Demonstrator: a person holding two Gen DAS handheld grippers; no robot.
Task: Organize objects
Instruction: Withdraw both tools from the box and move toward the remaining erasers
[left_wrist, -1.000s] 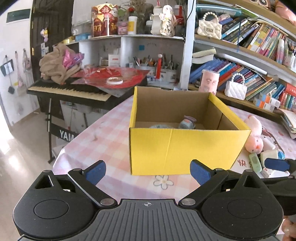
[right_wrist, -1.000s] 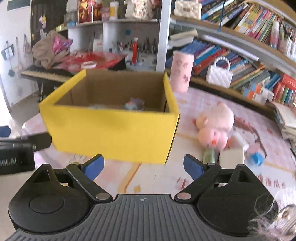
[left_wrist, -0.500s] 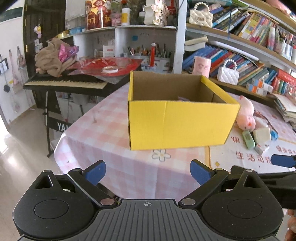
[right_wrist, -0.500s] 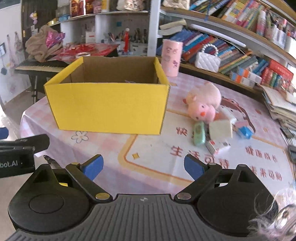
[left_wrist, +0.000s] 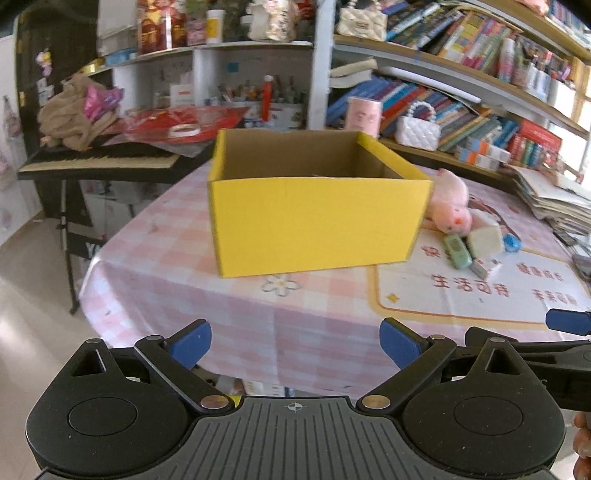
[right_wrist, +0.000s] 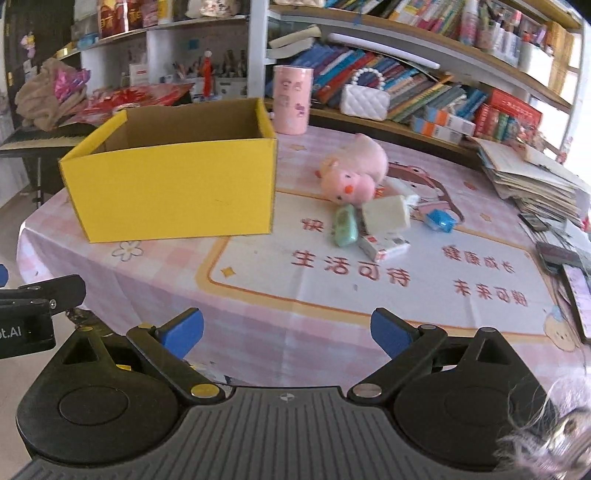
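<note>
From my left wrist camera, the left gripper (left_wrist: 294, 343) fills the bottom of the frame, its blue pads spread wide with nothing between them. The yellow box (left_wrist: 314, 221) sits at frame centre on the pink checked tablecloth (left_wrist: 177, 236), open at the top; I cannot see what is inside. Just right of the box lie the pink plush pig (left_wrist: 448, 206), a green case (left_wrist: 457, 250), a pale block (left_wrist: 484, 239) and a small blue object (left_wrist: 512, 242). Red Chinese characters are printed on the cloth at lower right. The keyboard stand at left shows only a white "Y". One blue pad of the right gripper (left_wrist: 567, 322) pokes in from the right edge.

From my right wrist camera, the right gripper (right_wrist: 287, 332) is at the bottom, its jaws opening and empty. The box is now upper left. The pig, green case, block, blue object and a white-and-red packet (right_wrist: 384, 246) cluster at centre, apart from the gripper. The cloth reads "生活可待" in red. A pink canister (right_wrist: 291, 99) stands behind the box. The left gripper's black body at the left edge shows "ot.AI".
</note>
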